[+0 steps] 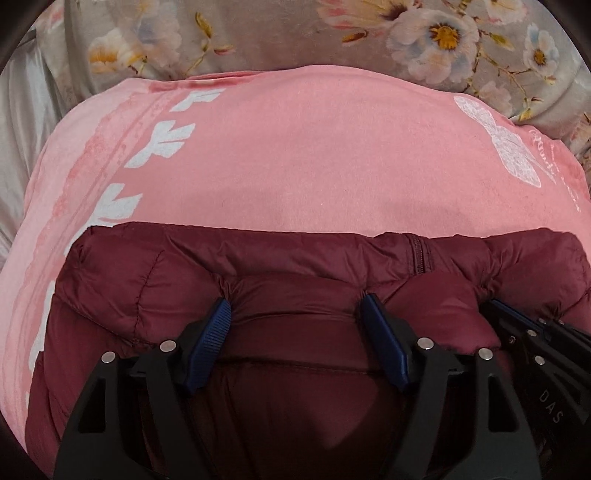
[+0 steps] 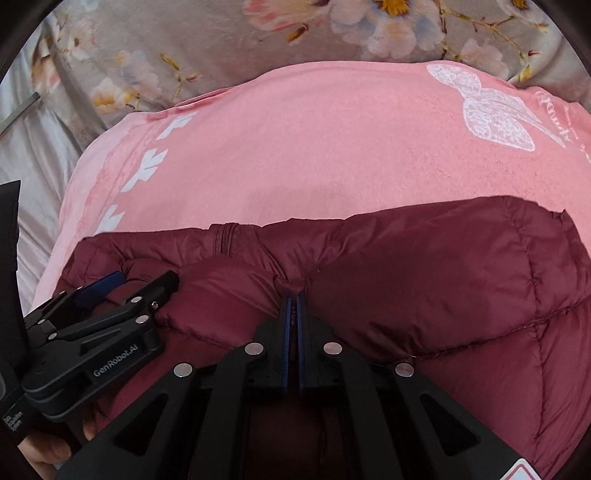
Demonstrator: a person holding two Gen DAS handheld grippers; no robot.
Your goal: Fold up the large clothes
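A maroon quilted puffer jacket [image 1: 295,258] lies bunched on a pink towel [image 1: 295,155]; it also shows in the right wrist view [image 2: 443,266]. My left gripper [image 1: 297,306] has its jaws apart, with a thick fold of the jacket bulging between the blue pads [image 1: 212,332]. My right gripper [image 2: 294,295] is shut on a pinch of jacket fabric at its tips. The right gripper shows at the right edge of the left wrist view [image 1: 517,321]. The left gripper shows at the left of the right wrist view [image 2: 122,284].
The pink towel [image 2: 295,147] with white leaf and butterfly prints covers a bed. A grey floral bedspread [image 1: 332,33] lies beyond it. White sheet [image 1: 18,155] lies at the left.
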